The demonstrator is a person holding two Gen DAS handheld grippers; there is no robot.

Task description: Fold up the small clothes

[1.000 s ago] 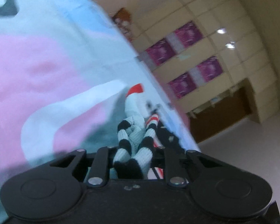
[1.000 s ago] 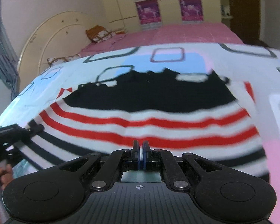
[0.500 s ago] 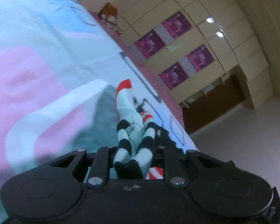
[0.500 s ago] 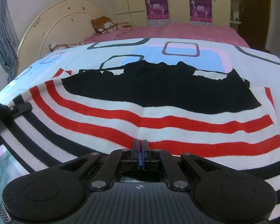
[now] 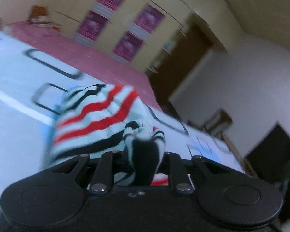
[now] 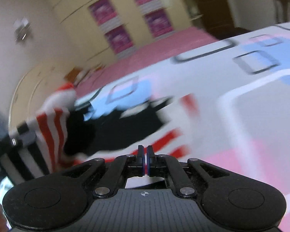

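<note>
The striped knit garment [image 5: 98,119], white with red and black bands and a solid black panel, lies partly on the bed and partly lifted off it. A bunched fold of its edge is pinched in my left gripper [image 5: 143,154], whose fingers are clamped on the cloth; the knit rises from the fingers in a rumpled hump above the bedspread [image 5: 13,89]. In the right wrist view the same garment [image 6: 110,127] spreads across the bedspread [image 6: 261,116], its left side pulled up in a hanging flap beside the left gripper [image 6: 19,137], while the black panel and the red stripes stay flat ahead of me. My right gripper [image 6: 145,152] has its fingers pressed together; the cloth's edge runs just under and behind them, but blur keeps me from telling whether any fabric is caught. Both views are smeared. Beyond the bedspread lie a pink sheet [image 6: 164,46], then cream wardrobe doors with purple panels [image 5: 123,44].
</note>
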